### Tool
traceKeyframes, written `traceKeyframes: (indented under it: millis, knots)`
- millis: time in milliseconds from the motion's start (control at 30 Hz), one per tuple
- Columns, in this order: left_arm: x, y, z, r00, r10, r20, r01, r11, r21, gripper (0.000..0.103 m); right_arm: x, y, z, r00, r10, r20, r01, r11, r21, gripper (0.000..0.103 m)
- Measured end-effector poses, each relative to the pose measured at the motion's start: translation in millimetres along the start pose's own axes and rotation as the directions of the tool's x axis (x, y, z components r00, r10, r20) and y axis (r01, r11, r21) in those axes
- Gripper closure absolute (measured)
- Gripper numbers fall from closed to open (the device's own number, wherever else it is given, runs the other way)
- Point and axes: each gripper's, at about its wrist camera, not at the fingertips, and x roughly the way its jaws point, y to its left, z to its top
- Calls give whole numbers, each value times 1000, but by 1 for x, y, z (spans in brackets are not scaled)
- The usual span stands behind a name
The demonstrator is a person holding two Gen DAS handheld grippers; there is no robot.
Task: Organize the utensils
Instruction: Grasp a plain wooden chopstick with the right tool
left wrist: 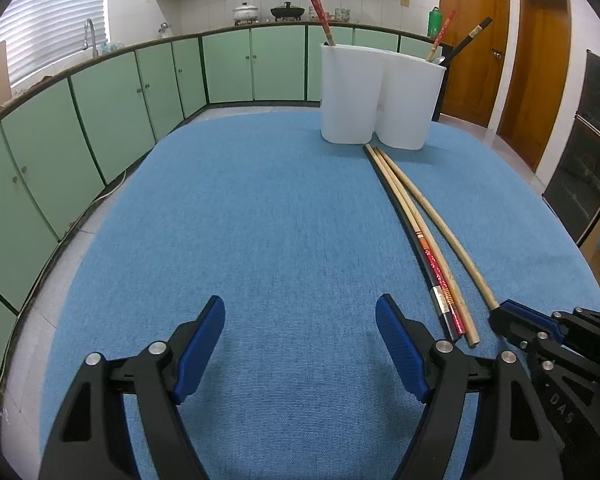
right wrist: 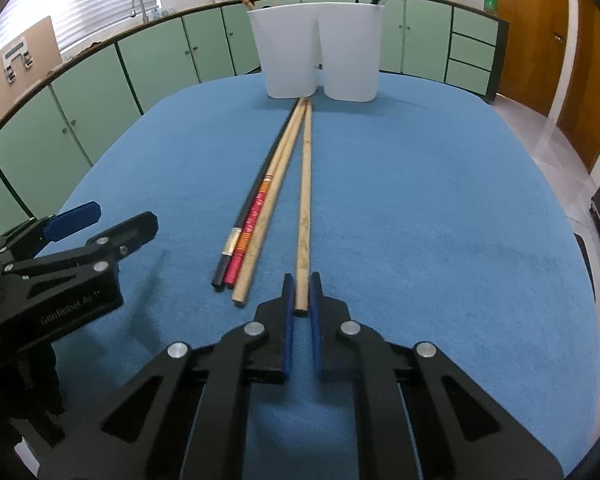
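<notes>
A plain wooden chopstick (right wrist: 305, 184) lies lengthwise on the blue cloth. My right gripper (right wrist: 302, 280) is shut on its near end. Just left of it lie three more chopsticks: a black one (right wrist: 256, 192), a red-patterned one (right wrist: 247, 236) and a plain one (right wrist: 278, 168). Their far tips reach a white two-part holder (right wrist: 288, 52) that has red and black chopsticks standing in it. In the left wrist view my left gripper (left wrist: 300, 312) hovers open over bare cloth, left of the chopstick bundle (left wrist: 428, 248). The right gripper (left wrist: 500, 314) shows at the held chopstick's (left wrist: 452, 236) end.
The blue cloth (left wrist: 260, 220) covers a rounded table. Green kitchen cabinets (left wrist: 100, 112) curve round the left and back, with a sink tap and pots on the counter. Wooden doors (left wrist: 540, 72) and a dark oven (left wrist: 592, 152) stand to the right.
</notes>
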Motion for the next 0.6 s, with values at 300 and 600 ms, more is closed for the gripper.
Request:
traceKeyframes:
  millis: [300,600]
  knots:
    - [0,-3,0,1000,-19,-7,19,1000,-5,27,-8,-35,-5,998,-65,5,65,994,85,97]
    - [0,-21,-3,997,-78,-27,78,997,0,27,-7,-50,-6,998,-67,10,66,991,115,97]
